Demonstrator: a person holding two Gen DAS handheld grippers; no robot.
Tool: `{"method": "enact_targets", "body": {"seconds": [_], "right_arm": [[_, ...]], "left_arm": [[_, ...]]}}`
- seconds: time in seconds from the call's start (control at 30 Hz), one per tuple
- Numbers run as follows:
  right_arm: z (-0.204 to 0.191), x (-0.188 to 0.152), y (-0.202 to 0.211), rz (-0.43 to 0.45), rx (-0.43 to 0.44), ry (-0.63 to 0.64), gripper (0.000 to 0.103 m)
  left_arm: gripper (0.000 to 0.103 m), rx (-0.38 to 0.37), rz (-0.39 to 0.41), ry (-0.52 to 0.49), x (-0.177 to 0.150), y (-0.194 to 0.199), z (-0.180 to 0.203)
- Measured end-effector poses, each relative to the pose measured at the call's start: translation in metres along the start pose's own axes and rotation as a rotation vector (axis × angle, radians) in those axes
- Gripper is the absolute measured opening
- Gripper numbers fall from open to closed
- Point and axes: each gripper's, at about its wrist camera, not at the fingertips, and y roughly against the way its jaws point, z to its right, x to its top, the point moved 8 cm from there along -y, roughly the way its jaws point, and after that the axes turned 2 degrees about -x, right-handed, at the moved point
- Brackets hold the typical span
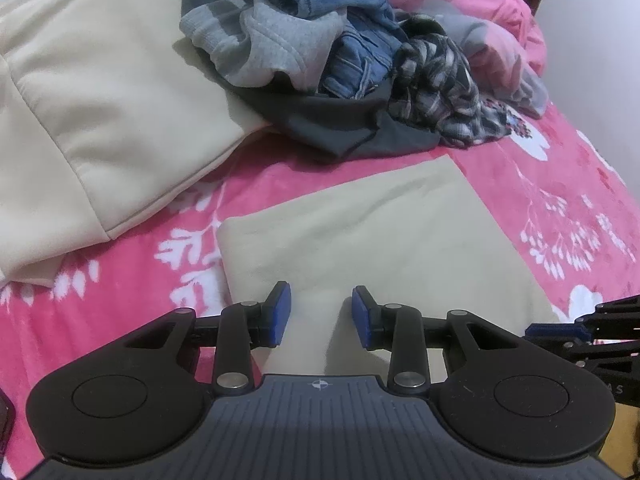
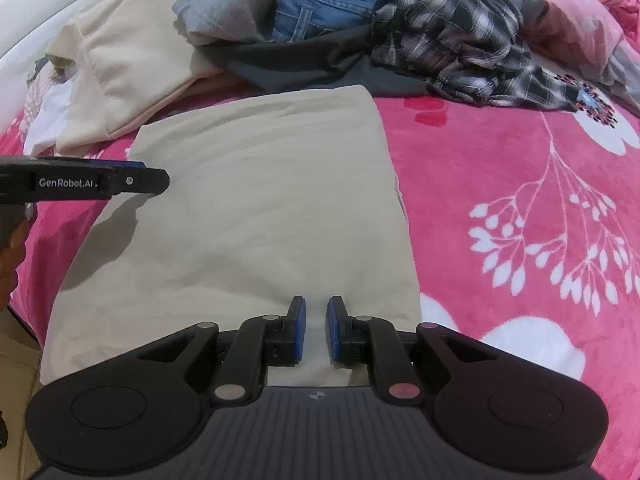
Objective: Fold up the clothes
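Observation:
A folded beige cloth (image 1: pixel 380 232) (image 2: pixel 260 200) lies flat on the pink floral blanket (image 1: pixel 560 184) (image 2: pixel 500 140). My left gripper (image 1: pixel 321 313) hovers over the cloth's near left part, open, with nothing between its blue pads. In the right wrist view the left gripper (image 2: pixel 158 180) shows side-on at the cloth's left edge. My right gripper (image 2: pixel 316 320) sits at the cloth's near edge with its jaws almost together and a pale strip of cloth filling the narrow gap. The right gripper (image 1: pixel 536 330) enters the left wrist view from the right edge.
A large cream garment (image 1: pixel 100 100) (image 2: pixel 132 60) lies spread at the left. Behind the cloth is a pile of unfolded clothes (image 1: pixel 320 40): grey knit, blue denim (image 2: pixel 320 4), a dark garment and a plaid shirt (image 1: pixel 440 80) (image 2: pixel 460 32). Bare blanket lies to the right.

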Motion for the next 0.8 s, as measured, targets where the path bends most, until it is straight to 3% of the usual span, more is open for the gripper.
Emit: {"method": "enact_targets", "body": {"seconds": [0.13, 0.3, 0.33, 0.43, 0.47, 0.6, 0.67, 0.8], "right_arm": [[-0.001, 0.002, 0.001, 0.001, -0.014, -0.002, 0.014], [-0.006, 0.023, 0.005, -0.128, -0.074, 0.075, 0.020], [-0.004, 0.034, 0.011, -0.111, -0.078, 0.063, 0.020], [0.004, 0.068, 0.028, 0.046, -0.045, 0.025, 0.027], [0.007, 0.079, 0.028, 0.079, -0.035, 0.028, 0.031], [0.014, 0.117, 0.005, 0.171, 0.041, 0.002, 0.031], [0.015, 0.134, -0.018, 0.195, 0.107, -0.026, 0.031], [0.023, 0.136, -0.073, 0.088, 0.163, -0.074, 0.030]], "left_arm": [[0.034, 0.005, -0.016, 0.001, 0.001, 0.000, 0.000], [0.034, 0.022, -0.038, 0.007, 0.003, -0.002, 0.000], [0.034, 0.029, -0.043, 0.010, 0.003, -0.003, 0.000], [0.034, 0.048, -0.058, 0.018, 0.005, -0.004, 0.001], [0.034, 0.054, -0.062, 0.021, 0.006, -0.005, 0.001], [0.034, 0.079, -0.082, 0.032, 0.008, -0.007, 0.002], [0.034, 0.092, -0.092, 0.038, 0.008, -0.008, 0.002], [0.034, 0.118, -0.103, 0.052, 0.010, -0.011, 0.003]]}}
